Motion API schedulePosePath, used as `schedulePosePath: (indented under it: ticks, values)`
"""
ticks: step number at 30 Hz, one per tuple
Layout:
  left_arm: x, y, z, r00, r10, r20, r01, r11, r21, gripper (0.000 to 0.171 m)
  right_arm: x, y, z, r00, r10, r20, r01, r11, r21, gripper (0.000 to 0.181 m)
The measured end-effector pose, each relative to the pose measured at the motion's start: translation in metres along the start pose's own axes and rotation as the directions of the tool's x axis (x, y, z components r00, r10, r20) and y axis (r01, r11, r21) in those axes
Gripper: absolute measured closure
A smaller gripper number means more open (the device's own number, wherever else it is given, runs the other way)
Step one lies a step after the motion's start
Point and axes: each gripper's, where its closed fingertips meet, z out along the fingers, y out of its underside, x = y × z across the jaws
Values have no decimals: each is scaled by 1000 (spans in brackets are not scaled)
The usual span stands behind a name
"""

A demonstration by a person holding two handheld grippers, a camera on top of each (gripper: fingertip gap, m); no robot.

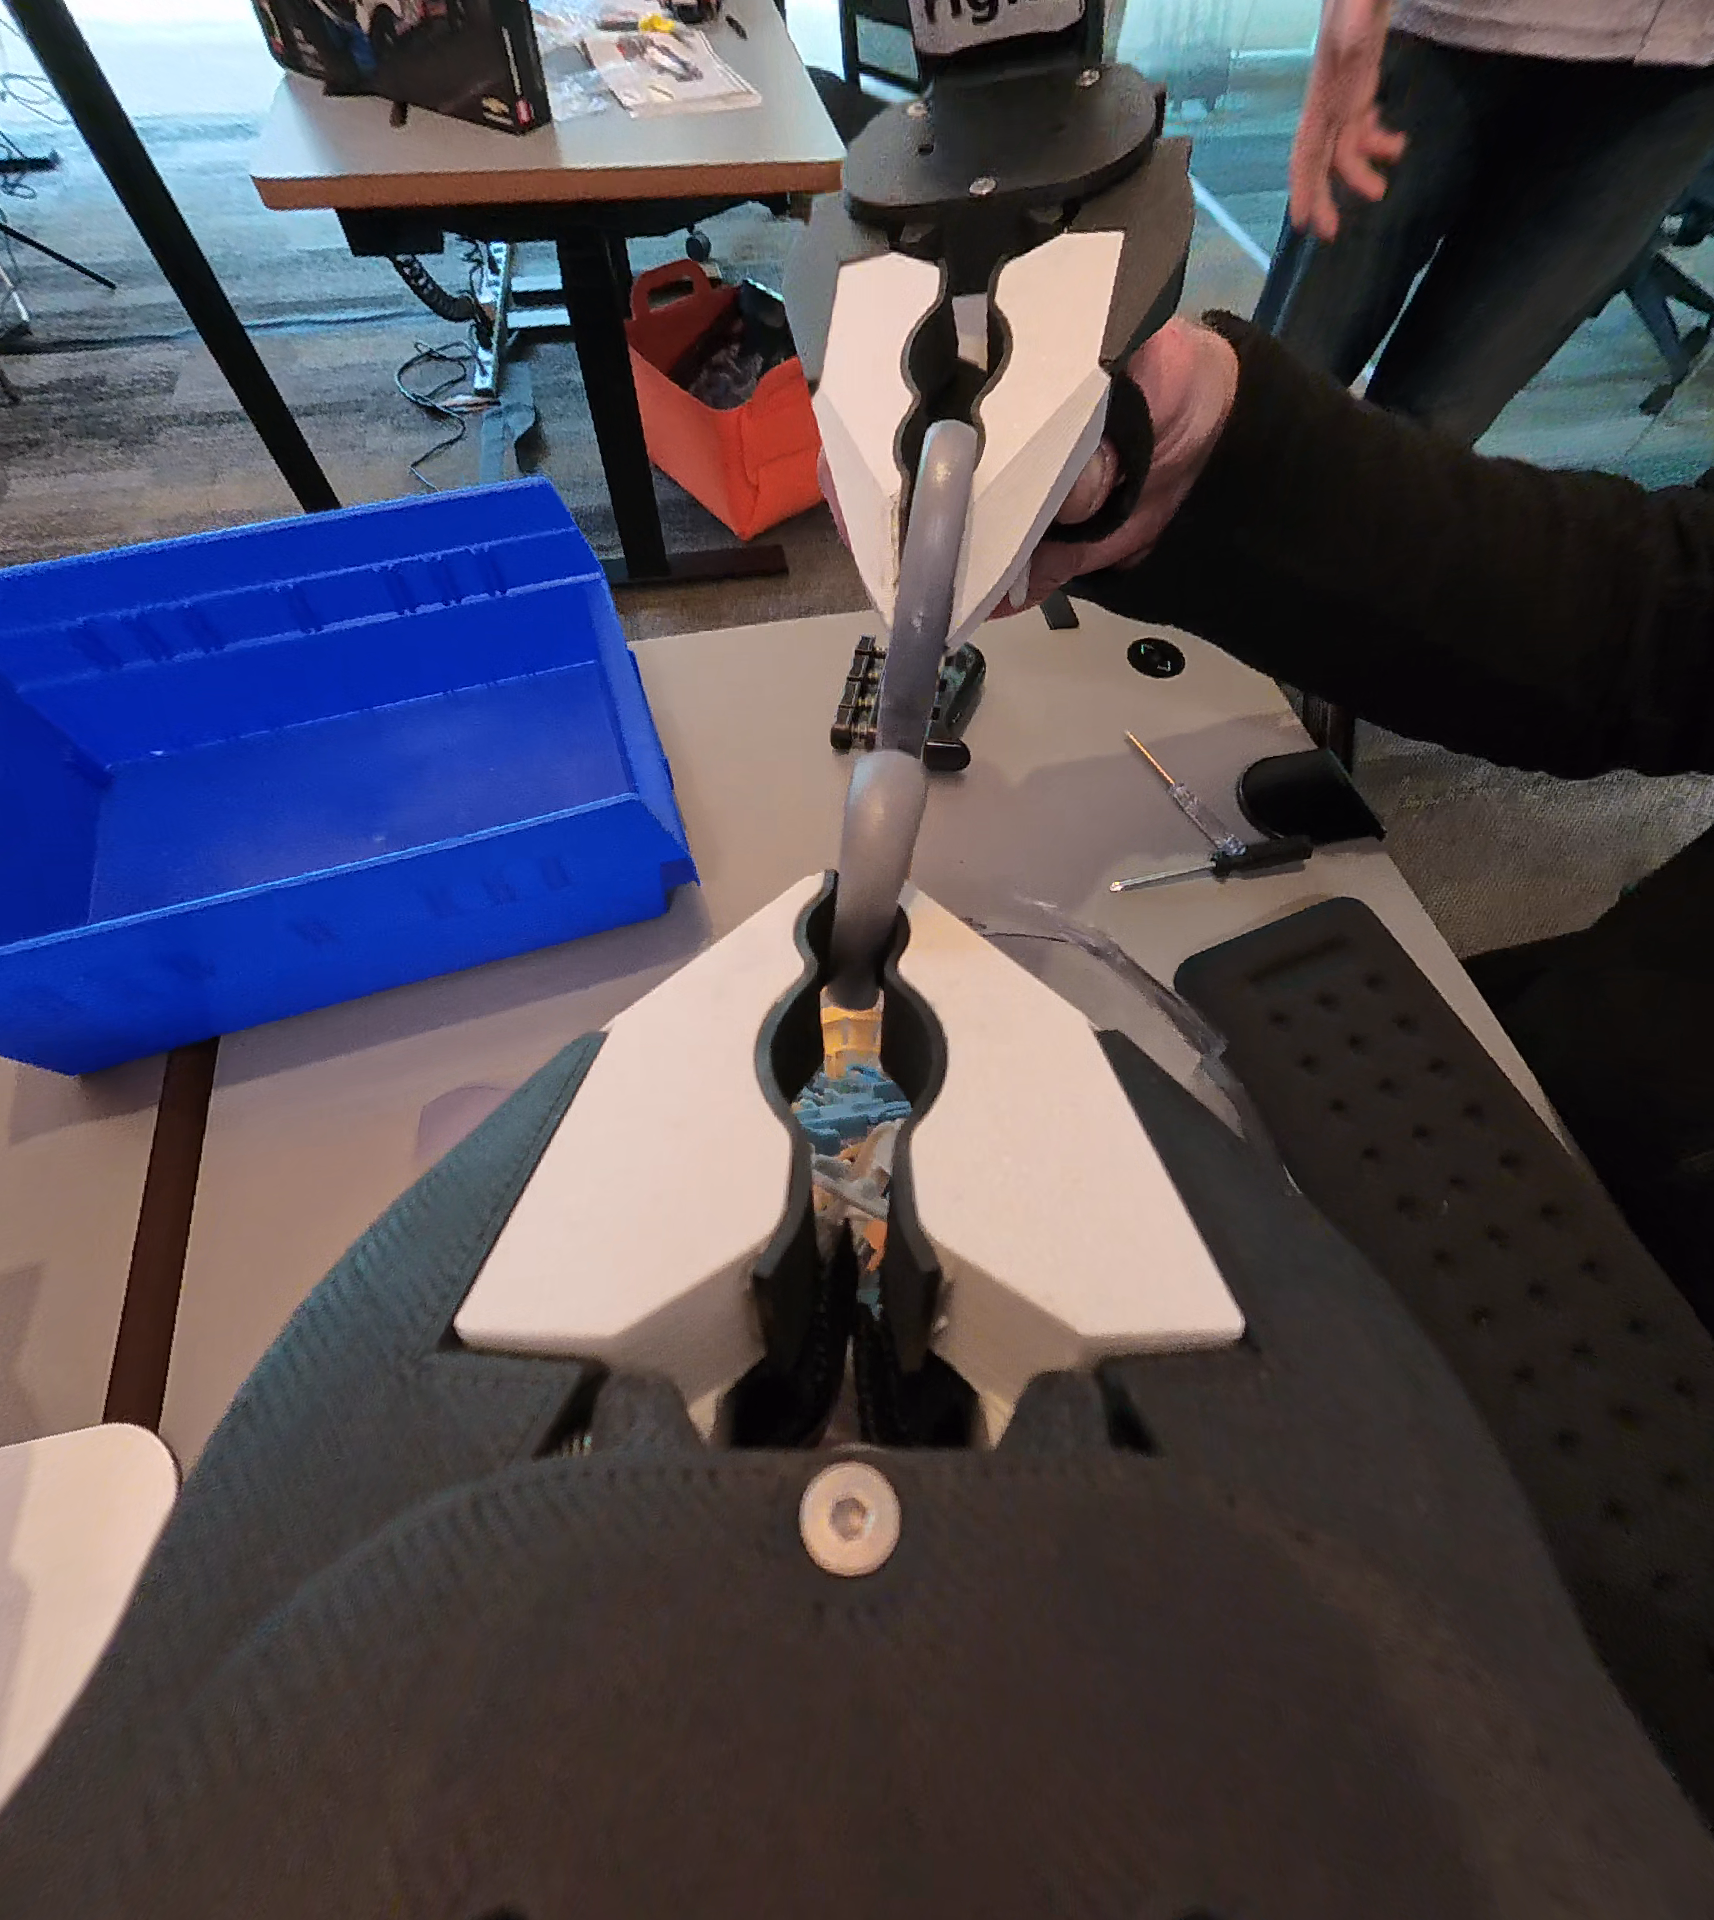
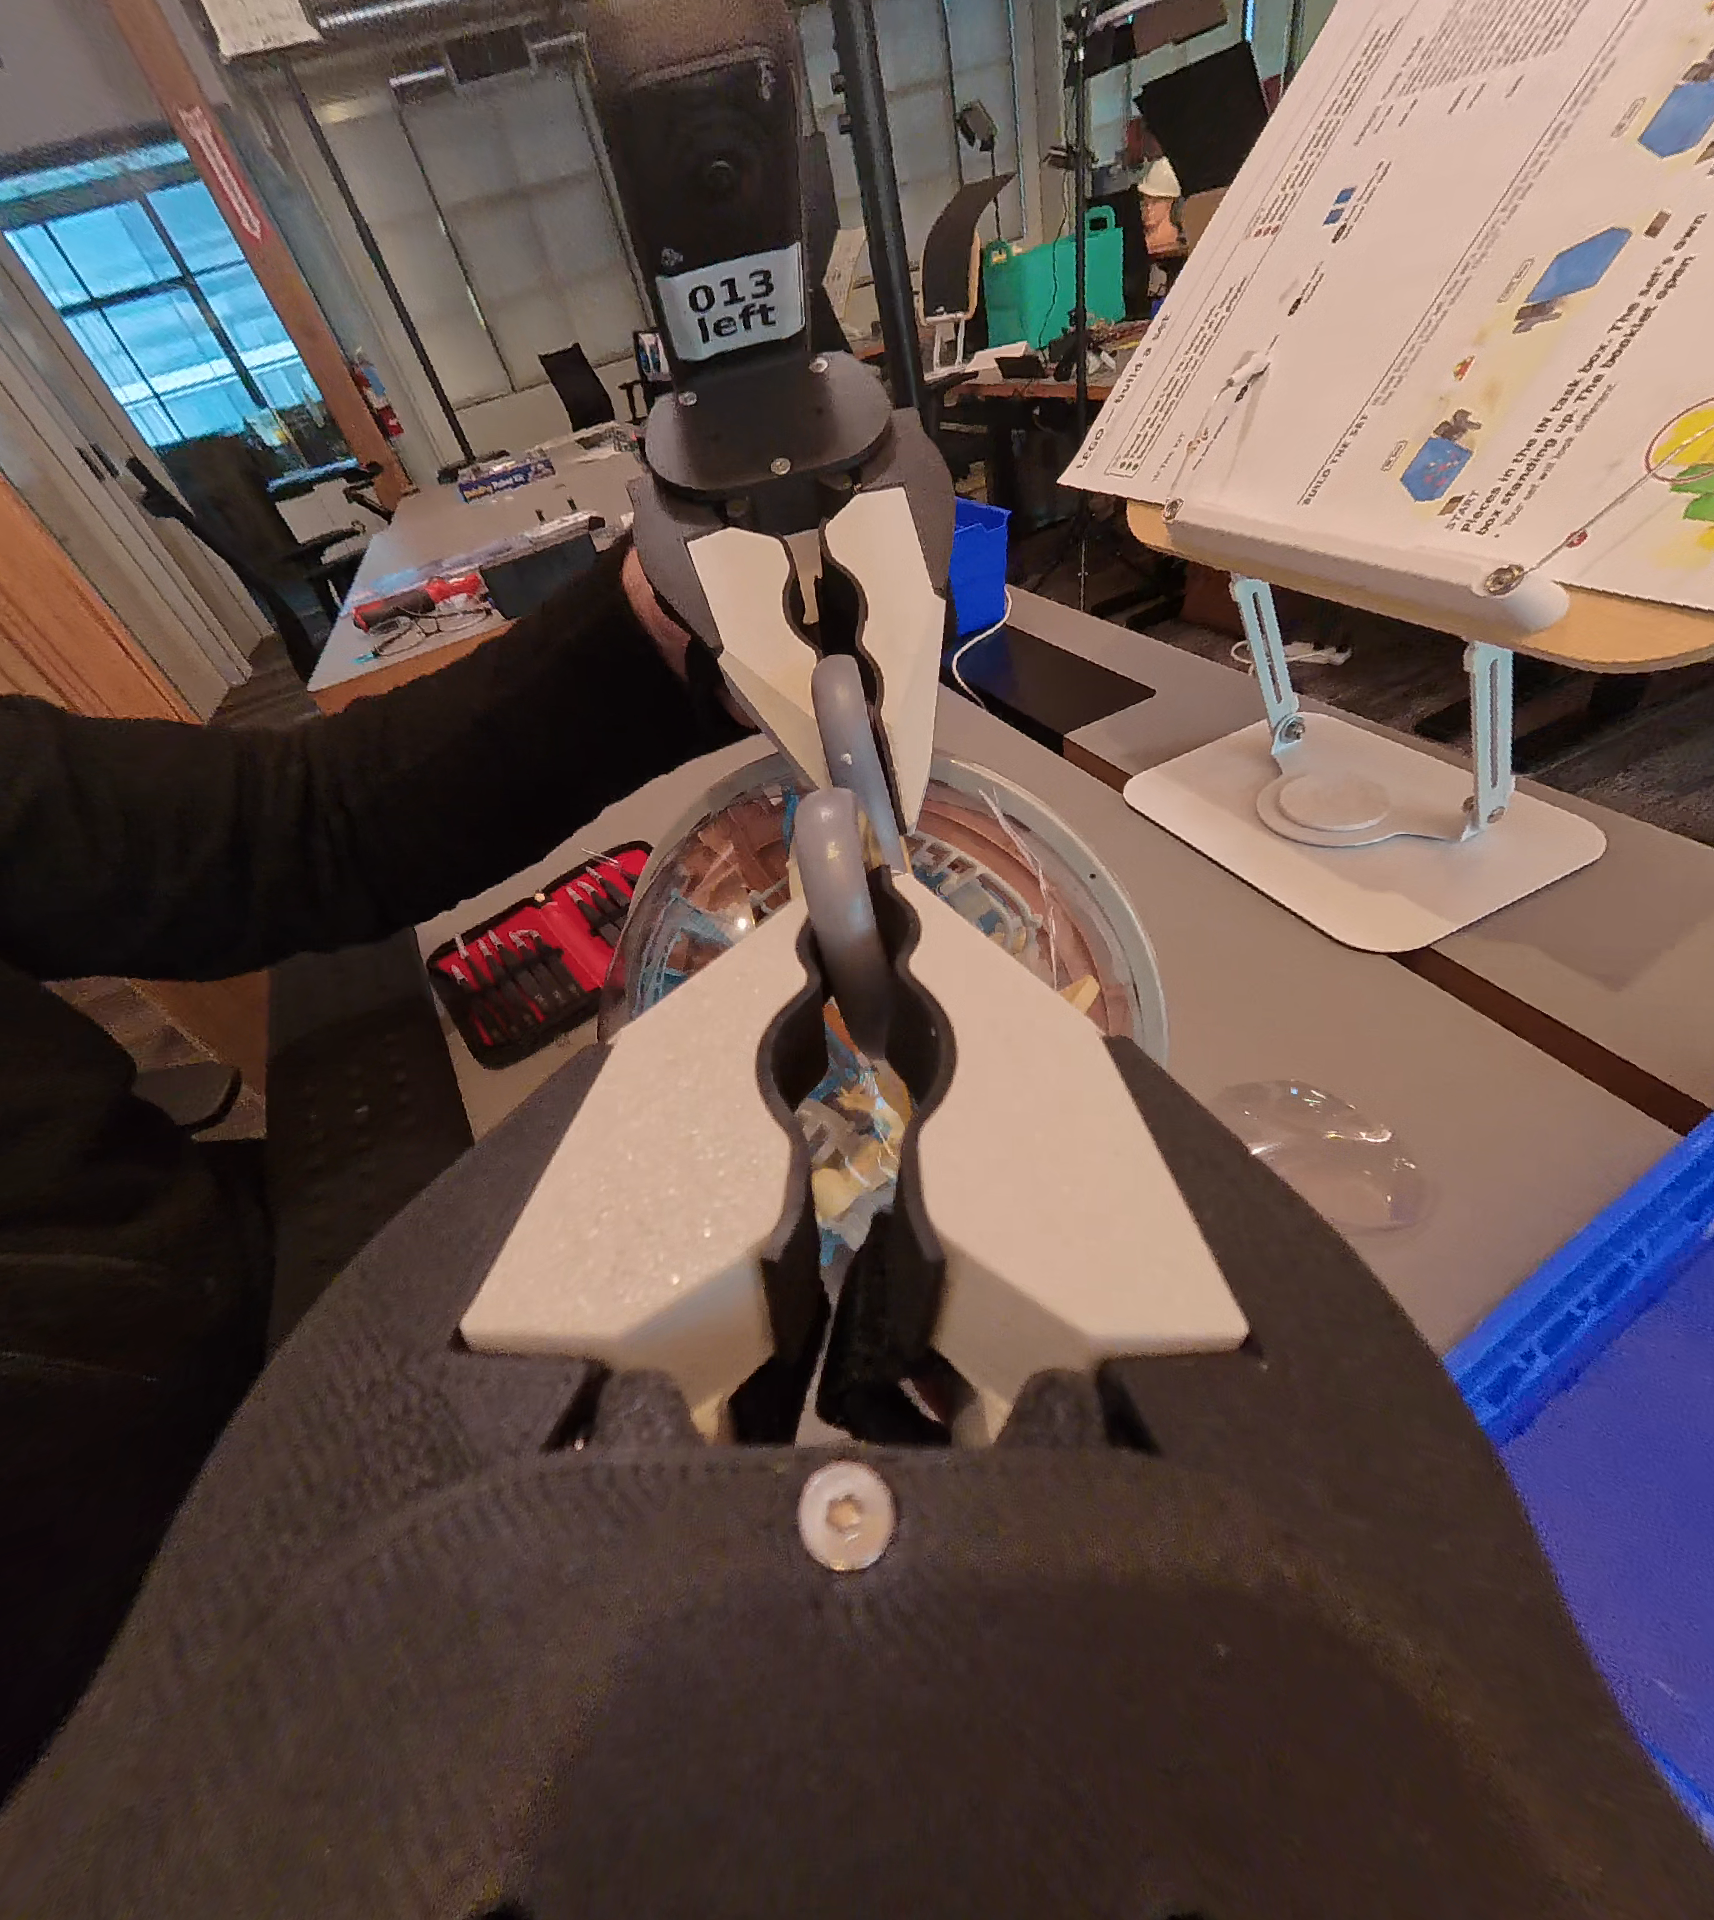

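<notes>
Nearest our left wrist camera, the left gripper (image 1: 858, 935) has its white fingers (image 1: 687, 1122) closed on a grey curved plastic piece (image 1: 874, 862), which stands up out of the fingertips above the table (image 1: 1040, 810). Facing it, the right gripper (image 1: 920, 582) points down toward us, gripped by a hand (image 1: 1144, 457) in a black sleeve, and its fingers are likewise clamped on a second grey curved piece (image 1: 926, 561). The two grey pieces meet end to end between the grippers, though we cannot tell whether they are joined or only touching. From the right wrist camera we see the same pairing: the right gripper (image 2: 858, 914) holds its grey piece (image 2: 837, 914) and the left gripper (image 2: 868, 800) holds the other (image 2: 848, 727). Below them sits a round clear bowl (image 2: 1133, 977) of small blue and yellow bricks. A blue bin (image 1: 292, 769) lies to the left on the table, a thin screwdriver (image 1: 1185, 821) to the right, and a small black assembled piece (image 1: 858, 696) just behind the grippers. A white stand with an instruction sheet (image 2: 1455, 312) and a red tool case (image 2: 541, 956) also sit nearby.
</notes>
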Motion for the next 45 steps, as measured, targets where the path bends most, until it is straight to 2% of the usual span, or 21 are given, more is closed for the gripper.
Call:
schedulePosePath:
  ticks: [6,14,22,25,33,36,45]
  values:
    - [1,-7,10,1000,10,-10,-10,1000,-27,171,2,3,-11,1000,8,17,-9,996,83,180]
    - [1,-10,9,1000,22,15,-22,1000,-11,171,1,1,-8,1000,-14,0,14,998,55,180]
    - [2,-15,2,997,54,46,-54,998,13,171,-1,-6,1,999,-39,2,39,999,6,181]
    - [1,-14,0,993,93,73,-90,995,-45,171,0,-9,5,999,-47,4,47,998,-39,181]
    - [-2,-22,-3,981,125,145,-110,989,-103,171,1,-17,11,999,-44,-2,44,996,-84,181]
    - [-6,-20,-3,973,133,186,-108,985,-138,171,3,-17,17,997,-72,-30,66,987,-148,180]
    - [-16,-20,-20,945,143,294,-101,983,-155,171,6,-30,35,996,-87,-36,79,979,-190,180]
